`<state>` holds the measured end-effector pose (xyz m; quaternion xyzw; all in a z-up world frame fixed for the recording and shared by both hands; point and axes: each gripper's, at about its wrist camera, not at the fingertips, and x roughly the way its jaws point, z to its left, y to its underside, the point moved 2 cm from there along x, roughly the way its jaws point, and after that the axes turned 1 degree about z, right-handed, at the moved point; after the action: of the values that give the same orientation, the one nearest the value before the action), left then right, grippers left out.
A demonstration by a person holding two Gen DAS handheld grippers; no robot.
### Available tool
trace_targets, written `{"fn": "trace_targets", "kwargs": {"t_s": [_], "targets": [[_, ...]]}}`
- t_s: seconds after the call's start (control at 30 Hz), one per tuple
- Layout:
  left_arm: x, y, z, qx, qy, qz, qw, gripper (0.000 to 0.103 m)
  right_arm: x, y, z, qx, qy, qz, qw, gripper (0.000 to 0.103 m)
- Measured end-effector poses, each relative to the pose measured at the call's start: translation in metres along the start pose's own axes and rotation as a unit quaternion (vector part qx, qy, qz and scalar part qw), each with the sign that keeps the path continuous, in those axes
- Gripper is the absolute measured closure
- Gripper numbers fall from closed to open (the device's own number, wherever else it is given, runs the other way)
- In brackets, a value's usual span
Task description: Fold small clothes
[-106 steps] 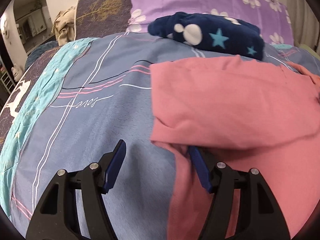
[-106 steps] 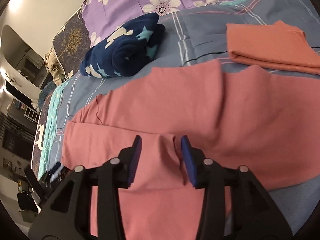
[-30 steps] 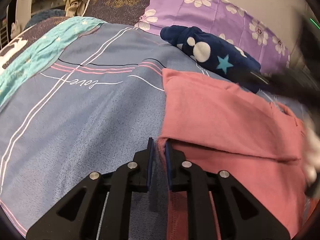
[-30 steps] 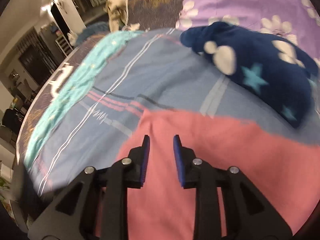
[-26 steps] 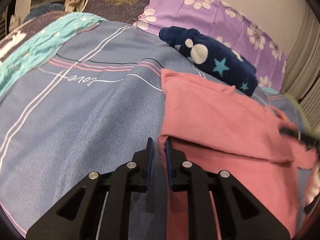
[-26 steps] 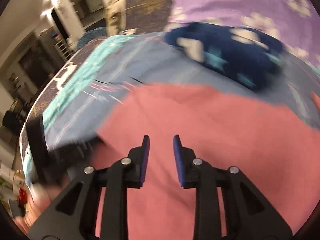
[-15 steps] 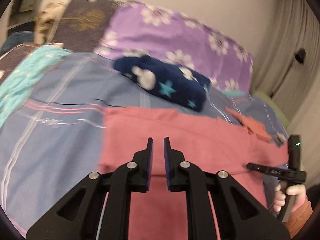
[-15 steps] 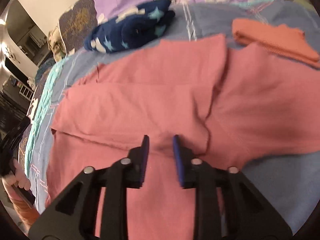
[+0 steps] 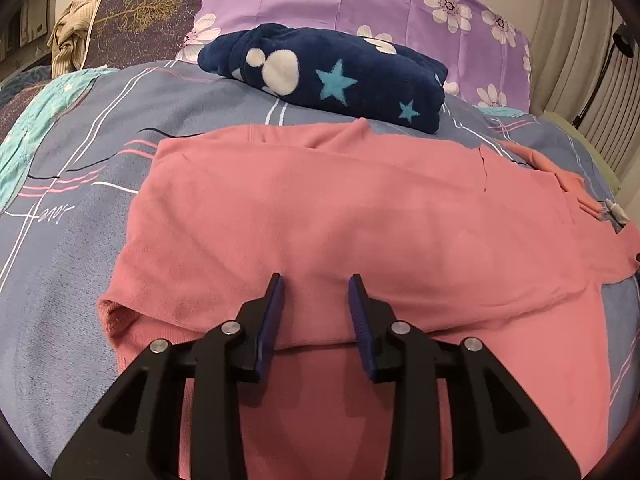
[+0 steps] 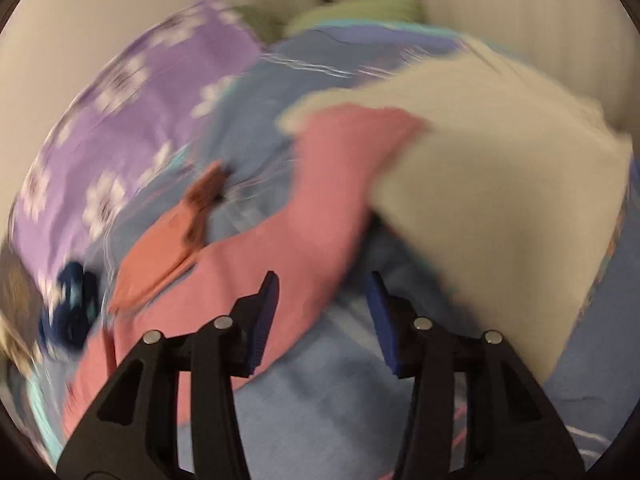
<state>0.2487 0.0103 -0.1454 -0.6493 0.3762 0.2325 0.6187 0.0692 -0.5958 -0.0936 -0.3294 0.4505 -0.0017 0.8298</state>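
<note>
Left wrist view showed the left gripper, shut on the cloth's edge a second before, now parted and empty above the pink knit garment, which lay folded over mid-bed on the blue-grey bedspread; one fold looked finished. Blurred, the right gripper stood wide apart, holding nothing. No containers appeared.
</note>
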Motion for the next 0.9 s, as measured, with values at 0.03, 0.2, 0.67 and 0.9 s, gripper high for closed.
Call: {"fn": "trace_targets", "kwargs": {"t_s": [0.03,0.2,0.67,0.9], "targets": [[-0.001,0.000,0.001,0.001,0.000,0.000,1.0000,0.067,0.008,-0.003,-0.002,0.008,-0.009,0.004,1.000,0.053],[-0.003,0.002,0.003,-0.010,0.022,-0.003,0.9997,0.062,0.029,-0.017,0.003,0.047,-0.010,-0.034,0.998,0.082],[-0.005,0.003,0.005,-0.019,0.054,-0.004,0.9983,0.053,-0.039,0.121,0.257,-0.272,-0.300,0.011,0.914,0.099],[-0.006,0.002,0.013,-0.042,0.083,-0.006,0.9957,0.053,-0.008,0.274,0.300,-0.443,-0.288,0.145,0.837,0.094]]}}
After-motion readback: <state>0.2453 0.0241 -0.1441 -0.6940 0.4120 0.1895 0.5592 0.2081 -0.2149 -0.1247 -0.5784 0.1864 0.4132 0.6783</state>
